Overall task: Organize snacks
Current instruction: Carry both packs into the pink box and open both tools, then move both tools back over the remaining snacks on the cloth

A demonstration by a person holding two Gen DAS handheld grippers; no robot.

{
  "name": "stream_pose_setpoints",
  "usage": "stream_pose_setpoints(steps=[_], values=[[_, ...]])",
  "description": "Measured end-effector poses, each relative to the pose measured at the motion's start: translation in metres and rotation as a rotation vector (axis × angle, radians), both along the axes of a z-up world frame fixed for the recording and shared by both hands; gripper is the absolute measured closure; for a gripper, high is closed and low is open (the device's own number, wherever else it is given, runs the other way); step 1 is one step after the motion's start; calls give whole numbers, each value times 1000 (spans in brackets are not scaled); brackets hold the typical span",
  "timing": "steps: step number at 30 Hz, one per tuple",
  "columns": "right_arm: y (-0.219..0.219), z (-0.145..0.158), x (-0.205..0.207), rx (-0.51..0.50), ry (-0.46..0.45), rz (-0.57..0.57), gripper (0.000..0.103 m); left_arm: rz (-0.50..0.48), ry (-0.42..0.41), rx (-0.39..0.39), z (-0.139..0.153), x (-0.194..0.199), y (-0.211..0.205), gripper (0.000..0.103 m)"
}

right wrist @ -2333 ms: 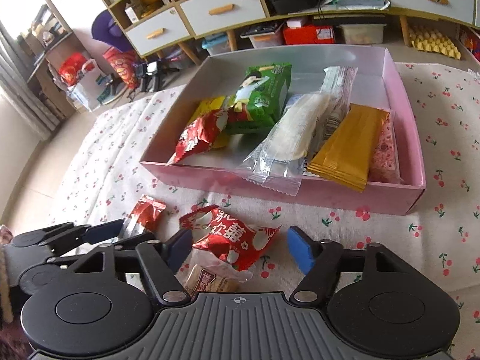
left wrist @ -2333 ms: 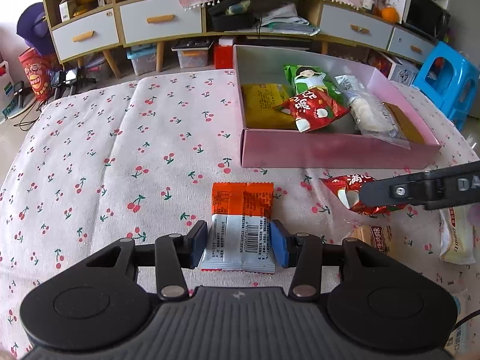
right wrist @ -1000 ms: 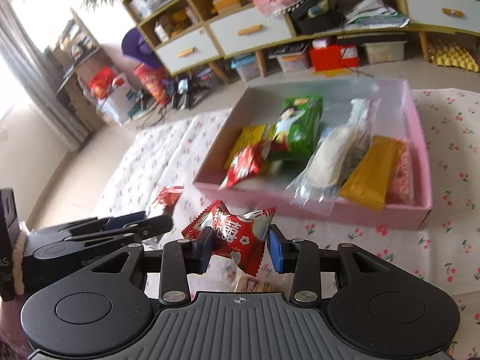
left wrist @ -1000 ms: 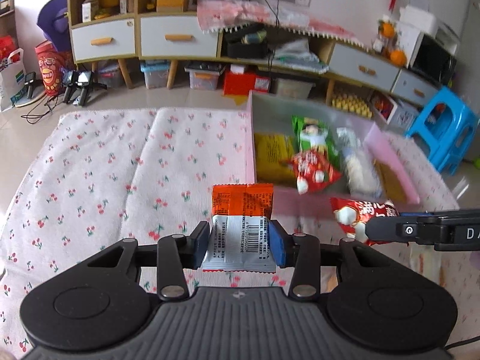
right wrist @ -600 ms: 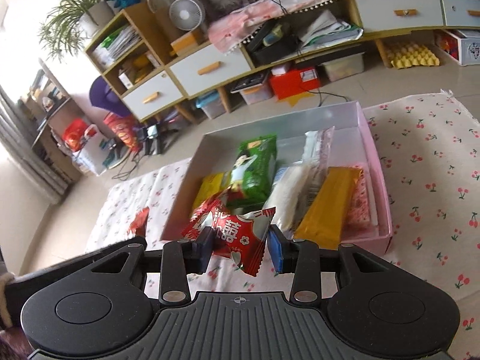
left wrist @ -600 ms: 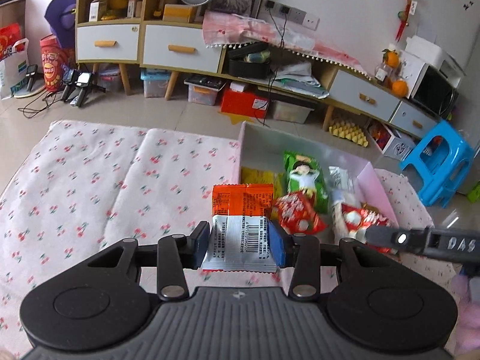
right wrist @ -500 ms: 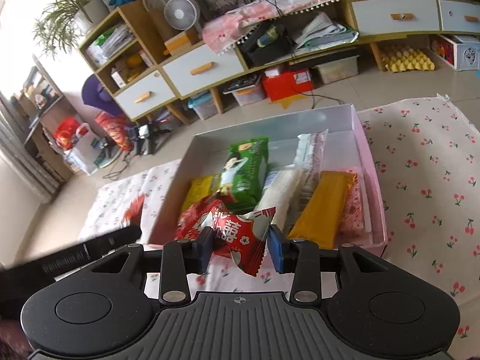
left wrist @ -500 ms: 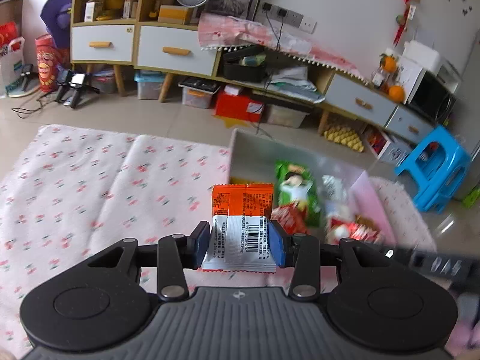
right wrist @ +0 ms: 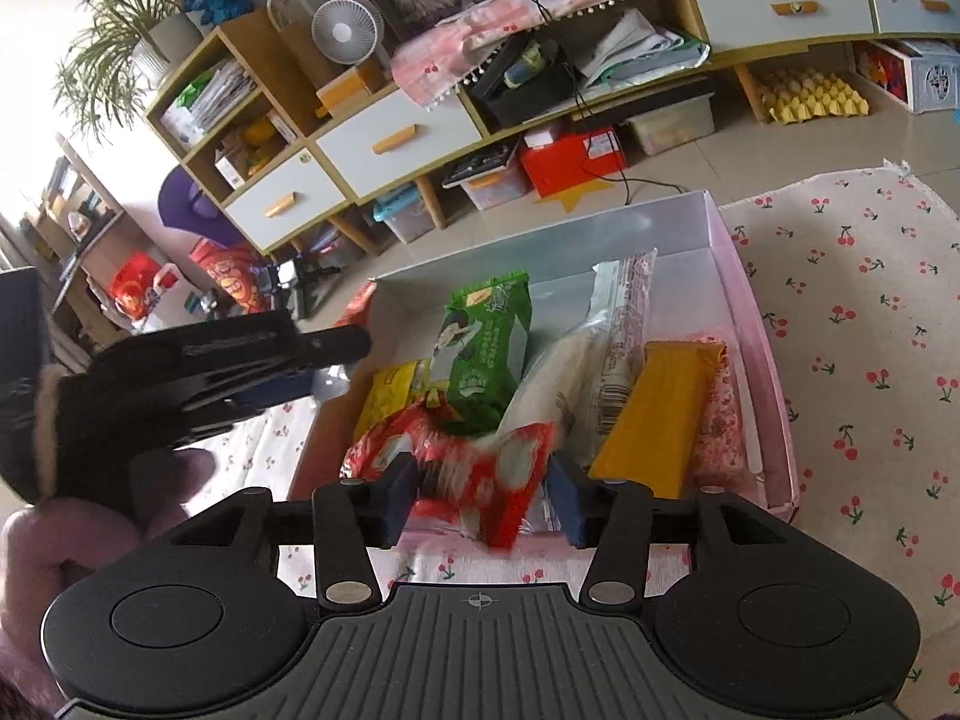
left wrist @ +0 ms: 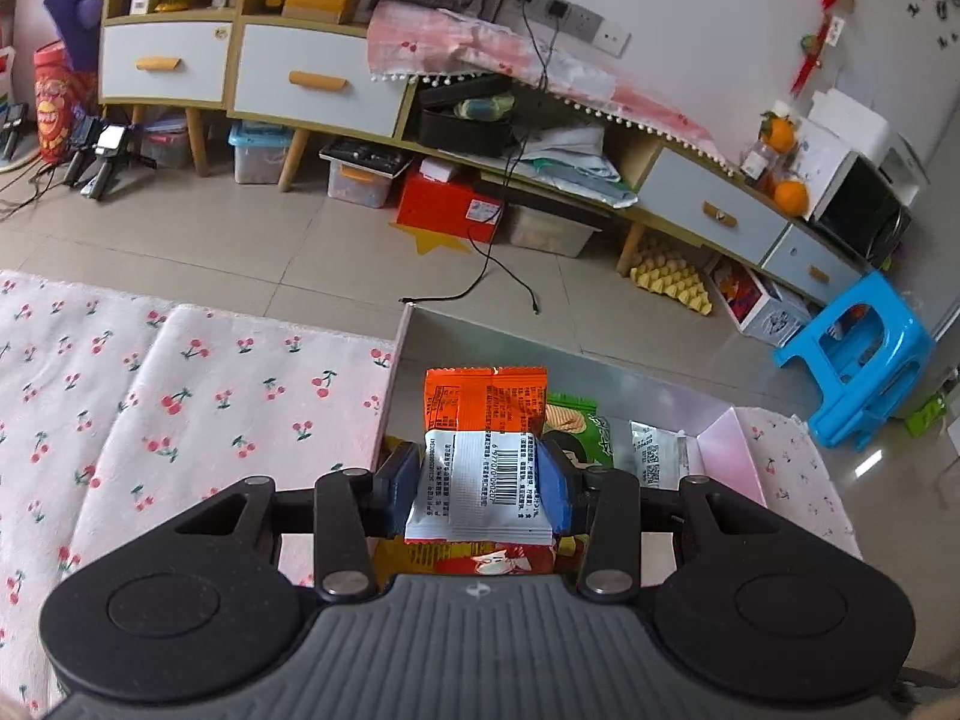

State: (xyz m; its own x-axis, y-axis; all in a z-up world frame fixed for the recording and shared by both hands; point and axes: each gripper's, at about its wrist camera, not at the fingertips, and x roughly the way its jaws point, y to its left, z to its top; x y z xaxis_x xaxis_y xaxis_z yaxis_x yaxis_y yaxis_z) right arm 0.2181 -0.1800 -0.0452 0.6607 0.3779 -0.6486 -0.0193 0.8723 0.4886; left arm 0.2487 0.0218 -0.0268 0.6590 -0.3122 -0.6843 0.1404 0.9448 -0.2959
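Note:
My left gripper (left wrist: 479, 495) is shut on an orange and white snack packet (left wrist: 483, 456) and holds it above the left part of the pink box (left wrist: 726, 450). My right gripper (right wrist: 483, 501) has its jaws spread; a red and white snack bag (right wrist: 480, 489) sits blurred between them, just over the box's near wall, and seems loose. The pink box (right wrist: 774, 372) holds a green packet (right wrist: 486, 348), a yellow packet (right wrist: 390, 390), a clear white pack (right wrist: 558, 384) and an orange bar (right wrist: 654, 420). The left gripper also shows in the right wrist view (right wrist: 336, 342).
The box lies on a cherry-print cloth (left wrist: 180, 408) that also shows in the right wrist view (right wrist: 852, 312). Beyond the cloth's far edge is tiled floor, a long wooden cabinet (left wrist: 300, 90) and a blue stool (left wrist: 858, 354).
Both grippers moved forward over the pink box. My right gripper's jaws widened and the red bag between them now looks blurred and lower. The left grip is unchanged.

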Motion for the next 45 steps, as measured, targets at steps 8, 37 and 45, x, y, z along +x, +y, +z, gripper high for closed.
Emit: stream_pose_setpoints(steps=[8,37,45], values=[[-19,6,0,44,-2,-52,44,-22,-26,56,4,-11,-4,50],[-77,41,-71,-85,23,-9,18,-45,63,145,18,-106,-5,10],[-86,32,-92,-109,119,1,18,-85,100,145,9,-135,-9,8]])
